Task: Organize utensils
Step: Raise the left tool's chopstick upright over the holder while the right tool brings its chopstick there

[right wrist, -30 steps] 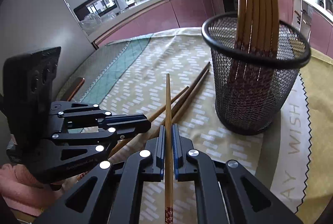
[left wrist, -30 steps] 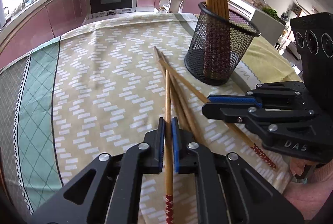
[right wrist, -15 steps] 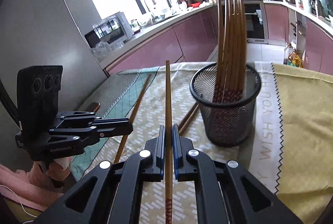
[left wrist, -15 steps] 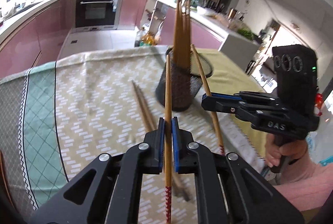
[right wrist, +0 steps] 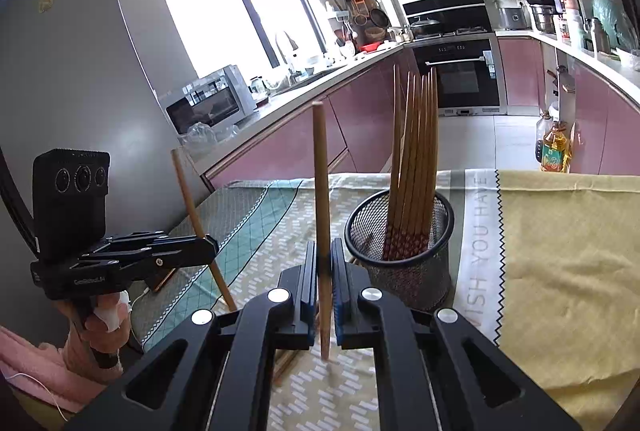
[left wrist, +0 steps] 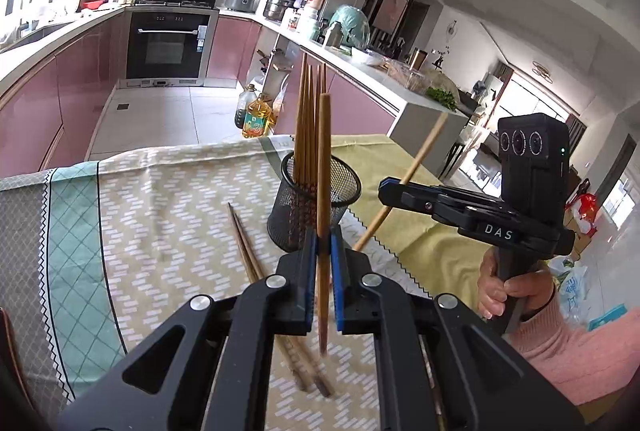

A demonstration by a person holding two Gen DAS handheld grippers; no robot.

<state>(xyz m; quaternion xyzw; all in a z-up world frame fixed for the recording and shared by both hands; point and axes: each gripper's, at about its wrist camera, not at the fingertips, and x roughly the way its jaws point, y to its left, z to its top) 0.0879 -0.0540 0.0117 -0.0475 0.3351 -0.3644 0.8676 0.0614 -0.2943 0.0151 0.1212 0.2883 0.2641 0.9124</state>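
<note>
A table (left wrist: pixel 132 227) fills the lower part of both views under a woven cloth: a teal diamond-lattice band, then a beige field of small white dashes, then plain mustard fabric (right wrist: pixel 560 251) edged with a black zigzag and a pale strip of printed letters. Only the right wrist view shows those letters, along with a steel fridge (right wrist: pixel 60 51) and a bright window (right wrist: pixel 224 11); only the left wrist view shows the living area beyond the counter

On the cloth stands a round black wire-mesh cup (left wrist: pixel 316 199), holding a bundle of upright wooden chopsticks (left wrist: pixel 308 119) with red patterned ends down inside the mesh. Just left of the cup in the left wrist view, two loose chopsticks (left wrist: pixel 248 255) lie flat side by side on the dashed cloth; the right wrist view hides all but a sliver of them behind the gripper

The left gripper (left wrist: pixel 324 251) is black angular plastic with blue ribbed pads, clamped tight on one smooth wooden chopstick (left wrist: pixel 323 167) that stands nearly upright, raised off the table in front of the cup. The right gripper (right wrist: pixel 325 263), of the same make, is likewise closed on a single chopstick (right wrist: pixel 320 183), upright beside the cup. Each view also shows the other gripper from the side, its stick tilted, held by a hand (left wrist: pixel 508 291) in a pink knitted sleeve
</note>
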